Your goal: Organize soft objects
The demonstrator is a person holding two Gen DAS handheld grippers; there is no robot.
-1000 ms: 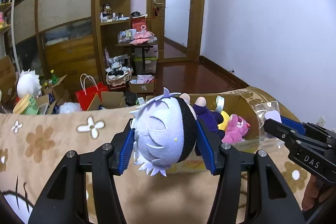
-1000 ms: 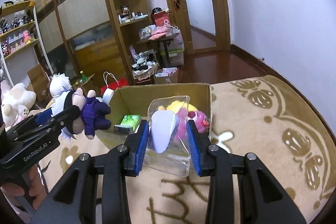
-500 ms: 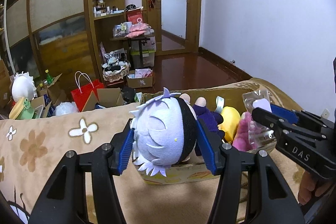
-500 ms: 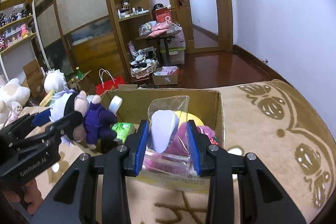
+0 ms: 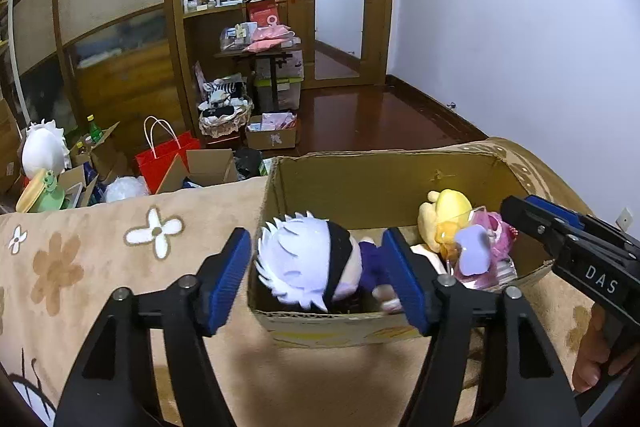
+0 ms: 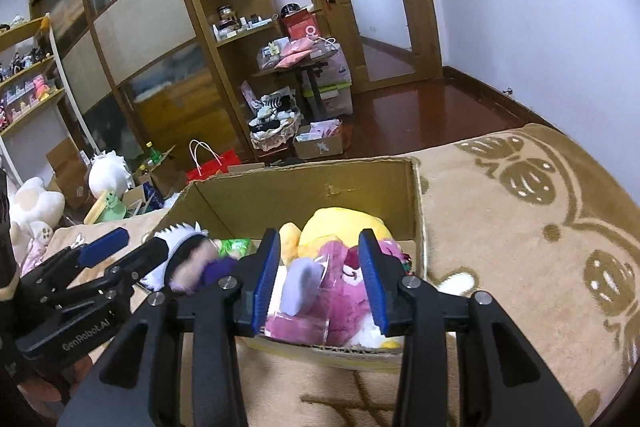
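1. A beige blanket (image 5: 80, 267) patterned with flowers covers a bed, and behind it a cluttered room has wooden shelves, a door and a dark red floor.
2. An open cardboard box (image 5: 384, 183) sits on the blanket.
3. Inside its left part is a white-haired doll (image 5: 308, 259) in purple clothes, its image slightly blurred.
4. The left gripper (image 5: 320, 279) is over the box's near wall; its jaws are opening, the doll lies between them, and a gap shows at the left pad.
5. In the box's right part lie a yellow plush (image 6: 344, 223) and a pink plush (image 6: 340, 291).
6. A clear packet (image 6: 300, 291) with a lilac shape inside rests on the pink plush.
7. The right gripper (image 6: 320, 275) straddles the packet; its jaws are opening and do not press it.
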